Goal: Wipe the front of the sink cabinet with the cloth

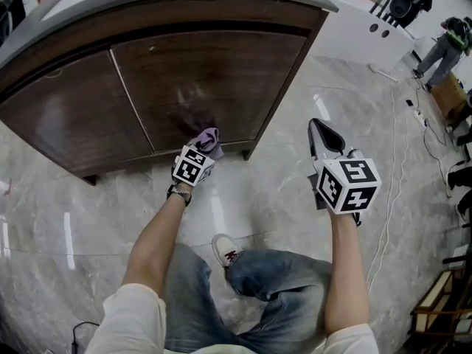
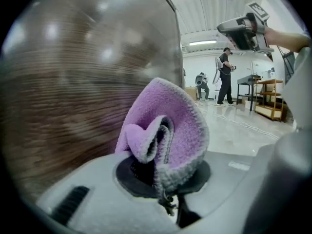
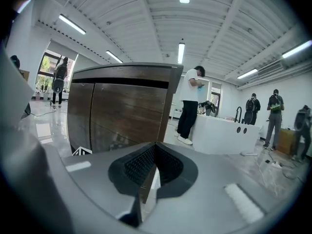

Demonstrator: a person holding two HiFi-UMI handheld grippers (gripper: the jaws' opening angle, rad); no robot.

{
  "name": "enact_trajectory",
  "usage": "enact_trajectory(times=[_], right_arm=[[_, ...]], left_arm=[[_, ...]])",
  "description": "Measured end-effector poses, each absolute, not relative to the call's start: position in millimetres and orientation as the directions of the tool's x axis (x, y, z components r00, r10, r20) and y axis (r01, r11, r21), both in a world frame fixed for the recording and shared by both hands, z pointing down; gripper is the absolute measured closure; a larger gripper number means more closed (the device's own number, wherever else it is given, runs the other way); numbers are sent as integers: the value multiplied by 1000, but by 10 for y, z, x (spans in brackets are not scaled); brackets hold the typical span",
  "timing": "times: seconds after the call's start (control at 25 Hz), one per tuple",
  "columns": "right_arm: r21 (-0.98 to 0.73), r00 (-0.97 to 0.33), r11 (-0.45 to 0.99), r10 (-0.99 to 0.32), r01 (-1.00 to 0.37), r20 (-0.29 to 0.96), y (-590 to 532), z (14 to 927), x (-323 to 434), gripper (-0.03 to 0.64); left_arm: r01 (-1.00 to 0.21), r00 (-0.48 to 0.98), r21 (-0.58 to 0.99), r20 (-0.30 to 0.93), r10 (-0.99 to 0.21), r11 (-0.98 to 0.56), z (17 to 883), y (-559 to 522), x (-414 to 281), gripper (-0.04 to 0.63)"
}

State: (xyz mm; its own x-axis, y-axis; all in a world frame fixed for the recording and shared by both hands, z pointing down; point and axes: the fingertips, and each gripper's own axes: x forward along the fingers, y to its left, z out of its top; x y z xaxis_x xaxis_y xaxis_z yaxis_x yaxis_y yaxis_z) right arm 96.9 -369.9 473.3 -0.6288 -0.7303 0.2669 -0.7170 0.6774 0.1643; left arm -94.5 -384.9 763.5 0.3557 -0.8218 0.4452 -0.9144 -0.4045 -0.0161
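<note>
Left tongs [image 2: 163,177] pinch cloth [image 2: 168,123] against cabinet door [image 1: 199,80]; right tongs [image 3: 154,147] closed.

Head view: cloth [image 1: 209,136] mostly hidden behind left claw [image 1: 201,151]. Left gripper view: sink cabinet front [image 2: 73,82] blurred, cut off at edge.

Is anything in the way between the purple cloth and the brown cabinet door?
No, nothing visible. The left gripper holds the purple cloth right up by the lower part of the right cabinet door, with nothing between them.
</note>
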Motion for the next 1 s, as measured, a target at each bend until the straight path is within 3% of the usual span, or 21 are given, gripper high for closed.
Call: enact_trajectory(times=[0.84,1.0], right_arm=[[152,-556,610,-780,-778,288,-3740,4870,1624,611],[161,-563,619,-774,-769,290,-3718,4867,1596,611]], left_arm=[[-823,503,-5,459,-732,-568,7714,-4611,471,546],[-791,528,-62,431,-732,-608,7579,-4671,666,546]])
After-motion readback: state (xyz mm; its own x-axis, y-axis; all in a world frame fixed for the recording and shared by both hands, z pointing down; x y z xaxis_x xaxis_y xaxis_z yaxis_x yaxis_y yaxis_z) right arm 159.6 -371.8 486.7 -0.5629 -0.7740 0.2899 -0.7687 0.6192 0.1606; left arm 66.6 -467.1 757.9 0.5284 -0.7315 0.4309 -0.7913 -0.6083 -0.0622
